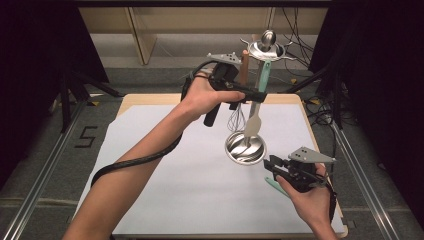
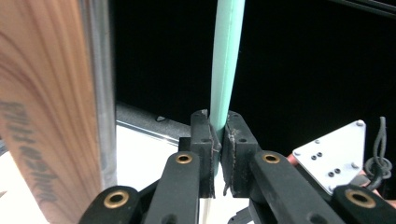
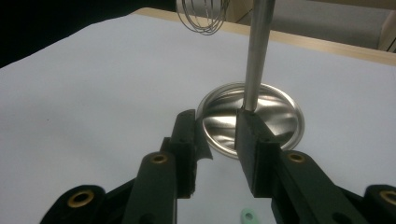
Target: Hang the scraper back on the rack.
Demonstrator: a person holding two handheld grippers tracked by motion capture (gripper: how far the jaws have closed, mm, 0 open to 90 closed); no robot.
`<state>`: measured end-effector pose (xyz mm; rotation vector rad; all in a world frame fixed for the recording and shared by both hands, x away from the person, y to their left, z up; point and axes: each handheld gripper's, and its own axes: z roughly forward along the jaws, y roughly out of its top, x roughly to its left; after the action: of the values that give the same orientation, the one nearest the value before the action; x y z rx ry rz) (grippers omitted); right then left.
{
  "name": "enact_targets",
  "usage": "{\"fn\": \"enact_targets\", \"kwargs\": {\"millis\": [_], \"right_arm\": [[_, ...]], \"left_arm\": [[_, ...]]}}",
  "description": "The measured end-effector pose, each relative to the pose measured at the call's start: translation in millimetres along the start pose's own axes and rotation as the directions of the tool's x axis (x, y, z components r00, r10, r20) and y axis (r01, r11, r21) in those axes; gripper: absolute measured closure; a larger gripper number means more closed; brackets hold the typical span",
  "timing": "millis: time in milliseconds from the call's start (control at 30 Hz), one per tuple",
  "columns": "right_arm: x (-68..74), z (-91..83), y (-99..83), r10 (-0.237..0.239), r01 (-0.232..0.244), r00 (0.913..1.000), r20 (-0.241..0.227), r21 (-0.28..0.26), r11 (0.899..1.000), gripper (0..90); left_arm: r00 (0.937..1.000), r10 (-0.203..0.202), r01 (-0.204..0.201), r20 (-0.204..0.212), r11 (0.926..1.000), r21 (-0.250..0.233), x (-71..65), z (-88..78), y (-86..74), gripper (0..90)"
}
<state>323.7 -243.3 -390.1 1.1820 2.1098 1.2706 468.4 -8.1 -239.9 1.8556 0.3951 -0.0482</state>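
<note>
Up over the far half of the desk (image 1: 150,165), the left gripper (image 1: 250,96) is raised well above the white sheet, and its jaws are pinching the mint-green handle (image 2: 226,60) of a spatula (image 1: 256,117). In the left gripper view the two black pads squeeze that green handle right between them, with the handle running straight up out of the grip. The spatula hangs upright here, its pale blade pointing down, its tip over the round steel bowl (image 1: 245,148) that sits on the sheet, the blade mirrored in the metal. Whether the tip touches the bowl, I cannot tell.

Beside the spatula there is a whisk (image 1: 236,117), its wire loops dangling just to the left of the blade, and a wooden handle (image 1: 243,67) rising beside the gripper. That same wood grain looms large at the left edge of the left gripper view, close to the camera.

Down at the near right corner, the right gripper (image 1: 272,167) rests low by the sheet, jaws spread with nothing between them, pointing at the bowl. In the right gripper view a metal shaft (image 3: 256,51) stands upright over the bowl, whisk wires above it. A small green handle (image 1: 274,185) lies on the sheet just under that hand.
</note>
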Motion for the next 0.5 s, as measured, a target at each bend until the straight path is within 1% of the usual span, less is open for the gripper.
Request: {"fn": "enact_targets", "kwargs": {"millis": [33, 100, 133, 167, 200, 233, 300, 333, 367, 400, 433, 467, 500], "right_arm": [[0.3, 0.6, -0.2, 0.003, -0.003, 1.0000, -0.003, -0.003, 1.000, 69.4], [2.3, 0.9, -0.1, 0.033, -0.033, 0.9993, -0.020, 0.006, 0.999, 69.3], [1.3, 1.5, -0.6, 0.016, -0.016, 0.9998, -0.011, -0.003, 1.000, 69.2], [1.1, 1.3, -0.6, 0.014, -0.014, 0.9999, -0.010, 0.000, 1.000, 69.2], [1.8, 1.8, -0.8, 0.027, -0.027, 0.9995, -0.016, 0.000, 1.000, 69.2], [3.3, 1.6, -0.8, 0.056, -0.056, 0.9981, -0.024, 0.000, 0.998, 69.1], [5.1, 0.8, -1.0, 0.076, -0.076, 0.9969, -0.019, 0.007, 0.997, 69.1], [4.1, 1.0, -1.1, 0.065, -0.065, 0.9977, -0.020, 0.004, 0.998, 69.0], [3.9, 1.0, -1.2, 0.066, -0.065, 0.9977, -0.019, 0.003, 0.998, 69.0], [3.6, 0.2, -1.0, 0.060, -0.060, 0.9981, -0.015, 0.012, 0.998, 68.9], [3.6, 0.2, -1.0, 0.060, -0.060, 0.9981, -0.015, 0.012, 0.998, 68.9], [4.0, 1.0, -1.3, 0.068, -0.068, 0.9975, -0.017, 0.004, 0.998, 68.9], [4.0, 1.2, -1.5, 0.070, -0.069, 0.9974, -0.018, 0.003, 0.998, 68.9]], "left_arm": [[1.0000, -0.005, 0.005, -0.006, 1.0000, 0.000, -0.2, -0.2, -0.2, 82.6], [0.9999, -0.008, 0.008, -0.011, 0.9999, -0.012, 0.2, -0.3, -1.6, 82.1], [0.9996, -0.013, 0.013, -0.024, 0.9998, -0.014, 0.2, -0.9, -2.2, 81.4], [0.9996, -0.013, 0.013, -0.024, 0.9998, -0.014, 0.2, -0.9, -2.2, 81.1], [0.9991, -0.015, 0.014, -0.041, 0.9997, -0.019, 0.2, -1.5, -3.2, 80.6], [0.9987, -0.014, 0.012, -0.049, 0.9997, -0.023, 0.1, -1.9, -3.8, 80.1], [0.9984, -0.009, 0.007, -0.056, 0.9994, -0.033, -0.1, -2.4, -5.3, 78.7], [0.9978, 0.000, -0.002, -0.066, 0.9993, -0.036, -0.6, -3.0, -6.2, 76.8], [0.9971, 0.008, -0.011, -0.075, 0.9990, -0.042, -1.2, -3.4, -7.3, 74.7], [0.9971, 0.008, -0.011, -0.075, 0.9990, -0.042, -1.2, -3.4, -7.3, 71.7], [0.9962, 0.019, -0.023, -0.084, 0.9987, -0.045, -2.0, -3.9, -8.4, 71.7], [0.9933, 0.051, -0.056, -0.104, 0.9971, -0.052, -3.4, -5.2, -10.5, 66.0], [0.9920, 0.060, -0.067, -0.111, 0.9960, -0.060, -3.8, -6.1, -11.6, 63.1]]}}
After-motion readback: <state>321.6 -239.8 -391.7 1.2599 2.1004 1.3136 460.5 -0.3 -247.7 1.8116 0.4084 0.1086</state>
